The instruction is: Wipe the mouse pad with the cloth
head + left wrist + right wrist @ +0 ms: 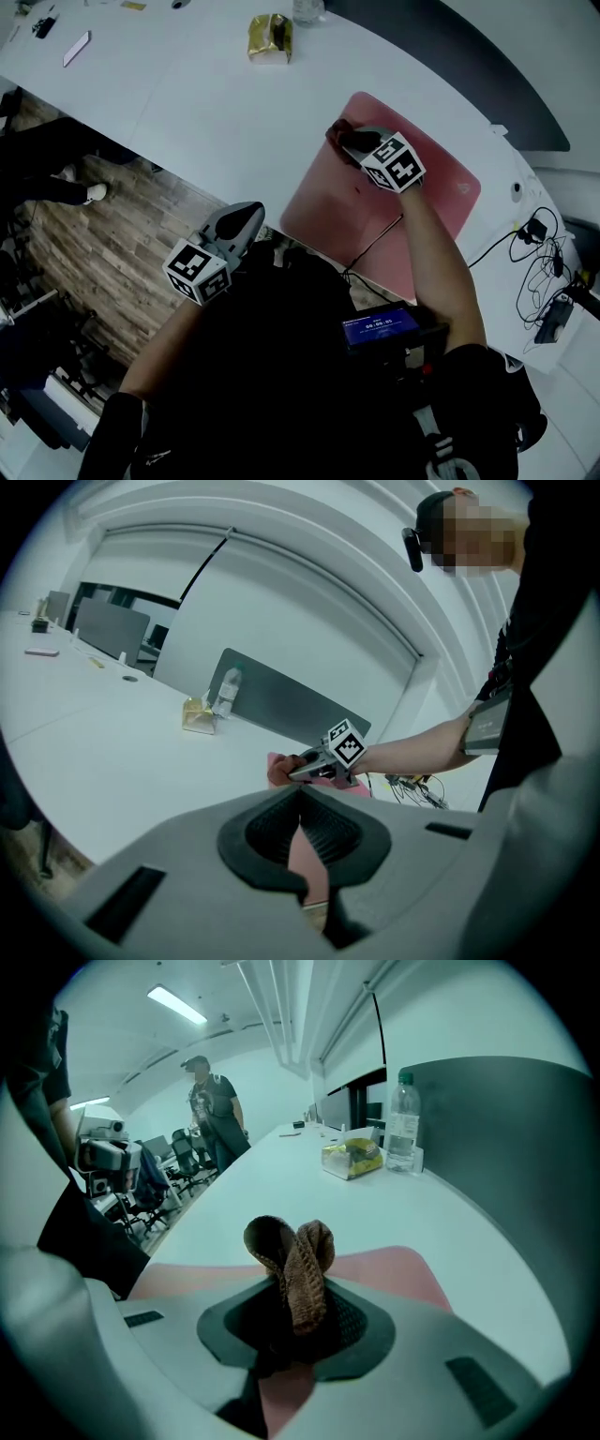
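Right gripper (pixel 347 142): jaws clamped on a bunched brown cloth (pixel 294 1274), whose folds stand up above the pads. The cloth sits at the far corner of the pink mouse pad (pixel 328 204), apparently touching it, though contact is not clear. The pad lies on the white desk (pixel 187 94). Left gripper (pixel 249 216): jaws together, empty, held off the desk's near edge. A gold packet (pixel 270 38) and a water bottle (pixel 401 1125) stand farther along the desk.
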{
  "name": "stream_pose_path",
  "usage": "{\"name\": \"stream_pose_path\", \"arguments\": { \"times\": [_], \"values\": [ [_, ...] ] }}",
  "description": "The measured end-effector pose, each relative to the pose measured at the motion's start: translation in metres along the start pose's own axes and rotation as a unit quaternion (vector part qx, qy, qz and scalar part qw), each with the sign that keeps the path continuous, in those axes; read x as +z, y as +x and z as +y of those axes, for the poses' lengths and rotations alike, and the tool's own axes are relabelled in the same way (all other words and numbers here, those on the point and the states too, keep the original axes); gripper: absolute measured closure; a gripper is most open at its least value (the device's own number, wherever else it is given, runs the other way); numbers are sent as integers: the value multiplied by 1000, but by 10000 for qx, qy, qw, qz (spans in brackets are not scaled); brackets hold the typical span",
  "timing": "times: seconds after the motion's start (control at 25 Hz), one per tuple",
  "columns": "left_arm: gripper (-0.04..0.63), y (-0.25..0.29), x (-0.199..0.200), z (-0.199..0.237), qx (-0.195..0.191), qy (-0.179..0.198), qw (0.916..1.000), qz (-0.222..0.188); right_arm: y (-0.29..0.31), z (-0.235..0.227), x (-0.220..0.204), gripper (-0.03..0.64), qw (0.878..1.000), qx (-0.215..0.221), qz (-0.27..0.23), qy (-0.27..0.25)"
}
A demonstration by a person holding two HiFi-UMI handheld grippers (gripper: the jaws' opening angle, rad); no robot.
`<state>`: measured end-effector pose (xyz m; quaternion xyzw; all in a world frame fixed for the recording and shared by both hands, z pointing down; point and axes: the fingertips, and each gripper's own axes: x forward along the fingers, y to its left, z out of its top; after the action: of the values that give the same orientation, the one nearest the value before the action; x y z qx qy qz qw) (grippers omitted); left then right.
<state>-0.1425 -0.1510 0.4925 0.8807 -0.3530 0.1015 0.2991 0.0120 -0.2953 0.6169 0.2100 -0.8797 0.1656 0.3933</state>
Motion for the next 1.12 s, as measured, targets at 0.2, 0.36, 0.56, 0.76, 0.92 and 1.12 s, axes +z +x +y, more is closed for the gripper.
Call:
{"name": "stream_pose_path", "arguments": {
  "times": [0.2, 0.36, 0.56, 0.76, 0.92, 1.12],
  "values": [
    [586, -2, 1, 3, 173, -33, 9998, -77, -3, -32, 5, 502, 9995, -288, -72, 116],
    [586, 1, 2, -3, 218, -40, 9997, -110, -4, -56, 9, 502, 9984, -555, -91, 81],
    [586, -5, -4, -6, 337, -76, 9993, -112, -7, -88, 12, 502, 9951, -967, -80, 168],
    [586, -10, -12, -9, 471, -96, 9988, -106, -13, -115, 10, 502, 9902, -1309, -152, 472],
    [586, -8, -10, -15, 463, -69, 9988, -138, -22, -129, 4, 502, 9847, -1675, -123, 475],
    [586, -3, -11, -24, 378, 24, 9992, -114, -42, -144, -12, 502, 9754, -2132, -110, 549]
  ]
}}
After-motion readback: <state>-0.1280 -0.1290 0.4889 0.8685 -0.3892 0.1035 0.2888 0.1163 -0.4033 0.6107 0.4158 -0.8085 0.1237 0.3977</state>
